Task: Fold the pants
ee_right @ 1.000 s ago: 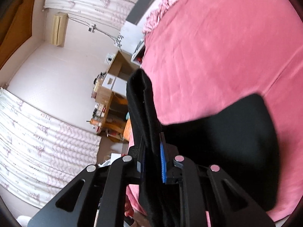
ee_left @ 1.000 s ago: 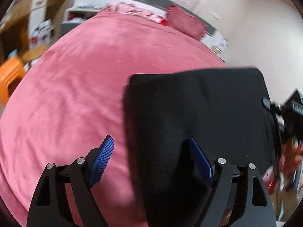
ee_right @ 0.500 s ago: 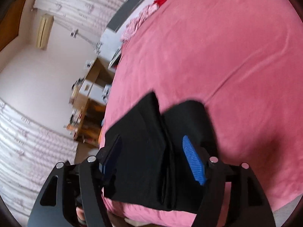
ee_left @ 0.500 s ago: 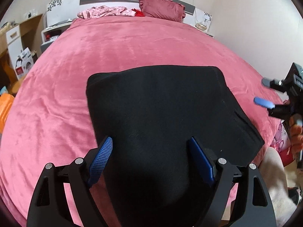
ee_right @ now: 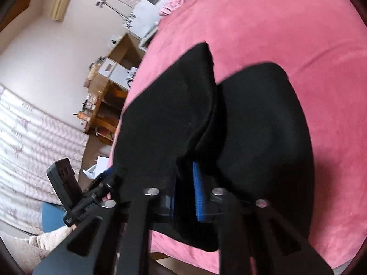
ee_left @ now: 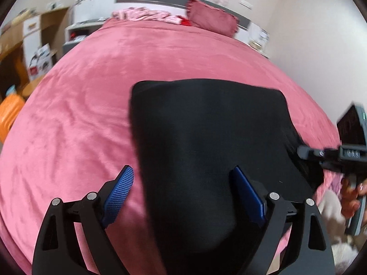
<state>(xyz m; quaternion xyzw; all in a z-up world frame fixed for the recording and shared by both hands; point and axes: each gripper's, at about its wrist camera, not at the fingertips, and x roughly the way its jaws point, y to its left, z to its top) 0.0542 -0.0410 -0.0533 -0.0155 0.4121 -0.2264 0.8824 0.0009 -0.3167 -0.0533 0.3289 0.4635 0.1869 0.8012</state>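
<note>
A: Starting at the left, what is the left gripper [ee_left: 181,183] doing?

B: It hovers low over the near end of the black pants [ee_left: 206,137], which lie folded into a thick pad on the pink bedspread [ee_left: 80,114] near the bed's front edge. Its blue fingers [ee_left: 119,188] are spread wide apart, one over bare bedspread, the other over the cloth. They hold nothing.

A: And how would that fabric handle?

B: My guess is soft, light and limp, a fleece-like knit that sags where unsupported and slides little on the plush cover. Layers can shift, so I'd pinch through a whole edge or corner, not only the top sheet.

A: Moving right?

B: The right gripper [ee_right: 183,190], rolled sideways, comes in from the pants' right side. A flap of the pants drapes up over it, and the fingers [ee_right: 198,194] stand close together with cloth running between them. They look clamped on that edge, though the black folds hide the contact itself.

A: Where does the flap sit?

B: Lifted above the flat lower layer, partly peeled back, so another fold seems under way.
</note>
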